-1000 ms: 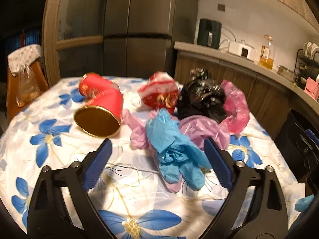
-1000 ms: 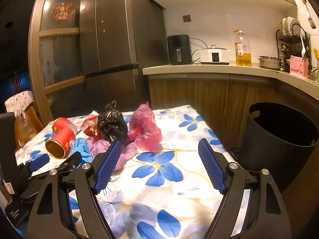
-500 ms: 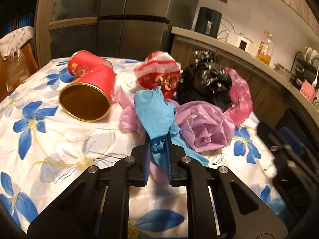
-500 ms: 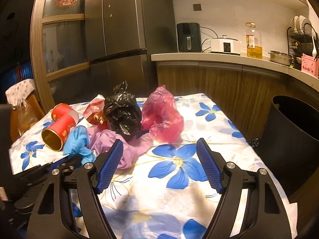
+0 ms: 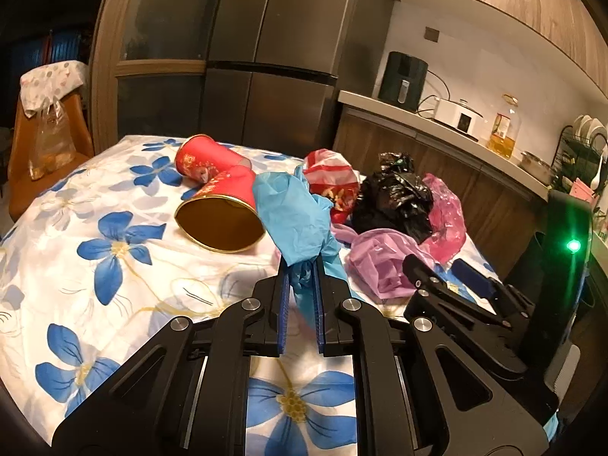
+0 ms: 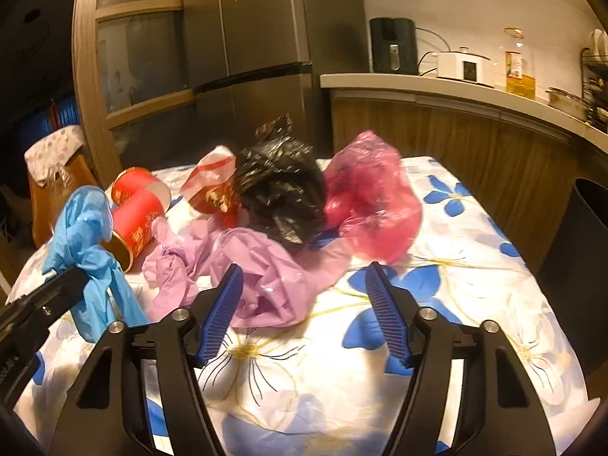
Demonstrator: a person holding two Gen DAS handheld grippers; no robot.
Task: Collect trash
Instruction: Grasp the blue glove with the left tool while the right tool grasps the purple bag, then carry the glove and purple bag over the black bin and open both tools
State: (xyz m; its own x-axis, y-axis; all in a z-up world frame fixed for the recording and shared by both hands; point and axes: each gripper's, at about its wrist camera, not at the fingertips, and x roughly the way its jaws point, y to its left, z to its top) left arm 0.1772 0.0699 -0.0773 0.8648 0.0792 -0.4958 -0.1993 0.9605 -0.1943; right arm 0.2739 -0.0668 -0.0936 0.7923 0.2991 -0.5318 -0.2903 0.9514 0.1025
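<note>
1. Left hand-held gripper (image 5: 300, 285): clamped on the crumpled light-blue plastic bag (image 5: 292, 220), pinched near its lower twisted part; most of the bag stands free above the fingertips and a tail hangs below. Risk: the film is thin and slippery, so a quick swing toward the bin could, by my judgement, pull it out of the pinch

2. Right hand-held gripper (image 6: 304, 304): jaws apart and closing, with the edge of the crumpled lilac plastic bag (image 6: 258, 266) lying just ahead of and partly between them; the pads do not press on it yet. Risk: closing on a loose fold alone may catch only a flap

3. Crumpled black plastic bag (image 6: 281, 193) and crumpled pink translucent plastic bag (image 6: 372, 201): just beyond the right hand-held gripper, touching the lilac one. Risk: lifting the lilac bag may drag or tip them

4. Two red cylindrical paper cups with gold rims (image 5: 220, 205): on their sides ahead-left of the left hand-held gripper. Risk: a knock could roll them off the table (image 5: 95, 258)

5. Red-and-white crumpled plastic wrapper (image 5: 334, 182): beyond the held bag, untouched

6. Black round waste bin (image 6: 589, 250): off the table's far right edge. Risk: both hand-held grippers sit close together and could collide when carrying across
</note>
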